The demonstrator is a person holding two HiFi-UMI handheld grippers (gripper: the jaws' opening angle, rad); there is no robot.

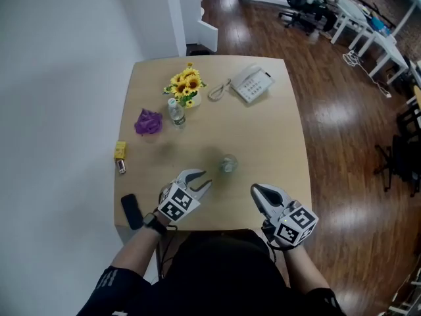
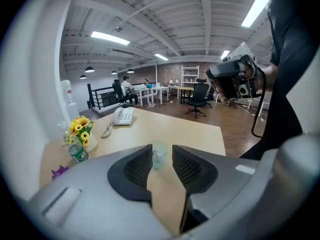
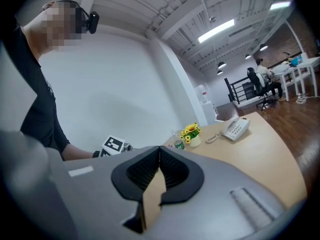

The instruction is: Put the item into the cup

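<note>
Leftmost, a black oblong object (image 1: 131, 210) lies at the wooden table's (image 1: 276, 143) edge. A yellow block (image 1: 120, 150), a purple bundle (image 1: 148, 122), a water bottle (image 1: 176, 112) and sunflowers (image 1: 186, 87) sit farther back. The left gripper (image 1: 202, 180) hovers with jaws spread wide, gripping nothing. The clear cup (image 1: 228, 164) stands upright just beyond them, with a small pale speck inside, too small to identify. The right gripper (image 1: 255, 191) hangs near the front edge, jaws pressed together, empty.

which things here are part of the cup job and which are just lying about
Job: clear cup; left hand-held gripper, open, aimed at it.
Lying about: sunflowers; water bottle; phone; purple bundle; yellow block; black object.
</note>
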